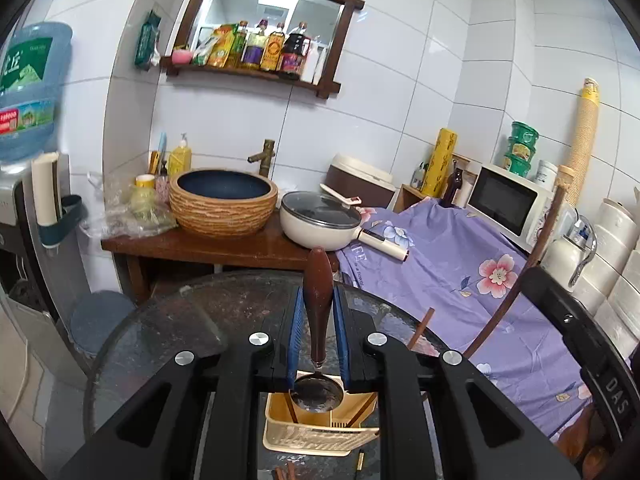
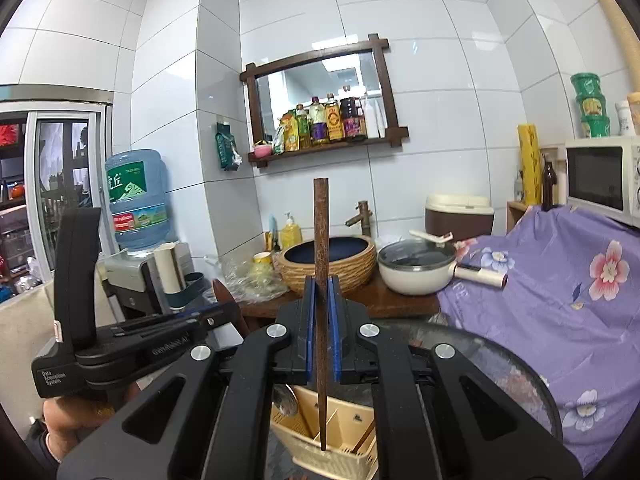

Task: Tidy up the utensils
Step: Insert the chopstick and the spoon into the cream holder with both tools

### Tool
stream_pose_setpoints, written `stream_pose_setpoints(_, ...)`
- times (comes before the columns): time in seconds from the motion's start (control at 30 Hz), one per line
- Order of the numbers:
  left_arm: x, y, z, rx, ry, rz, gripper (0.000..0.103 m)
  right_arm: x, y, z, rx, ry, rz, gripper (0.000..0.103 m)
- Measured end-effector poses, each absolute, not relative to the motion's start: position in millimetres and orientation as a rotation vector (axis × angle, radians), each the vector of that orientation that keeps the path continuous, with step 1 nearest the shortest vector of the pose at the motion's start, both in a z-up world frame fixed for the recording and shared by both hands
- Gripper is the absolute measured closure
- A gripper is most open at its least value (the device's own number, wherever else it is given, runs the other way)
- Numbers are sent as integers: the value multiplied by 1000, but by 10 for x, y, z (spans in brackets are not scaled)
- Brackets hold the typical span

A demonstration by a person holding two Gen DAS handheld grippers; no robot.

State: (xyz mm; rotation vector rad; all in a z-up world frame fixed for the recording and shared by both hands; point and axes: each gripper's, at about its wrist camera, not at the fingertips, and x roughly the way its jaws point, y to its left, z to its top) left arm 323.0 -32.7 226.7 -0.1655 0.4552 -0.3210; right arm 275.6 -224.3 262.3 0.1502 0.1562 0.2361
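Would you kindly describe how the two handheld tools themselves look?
Both tools, left and right, are matte black plastic with blue finger pads and round silver bolts. The left one's casing carries white lettering, "Data Acquisition System", and a tall black handle.

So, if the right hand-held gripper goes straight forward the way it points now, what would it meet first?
Probably the ribbed basin on the wooden counter, straight beyond the right hand-held gripper and its upright chopstick. Before that the way looks free, though depth is unclear.
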Motion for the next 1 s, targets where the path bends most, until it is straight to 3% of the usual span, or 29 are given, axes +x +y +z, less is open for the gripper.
stream_pose_setpoints(0.2,3484,-411,1955,-150,481,-276,88,2987,-2231,2371,128,141,164,96)
stream_pose_setpoints(0.6,3555,-556,1437,-93,560,-273,88,3259,-2210,1623,158,288,157,96)
stream_pose_setpoints(1.0,3697,-567,1019,-89,676,-276,89,3268,-2207,1384,153,342,151,96)
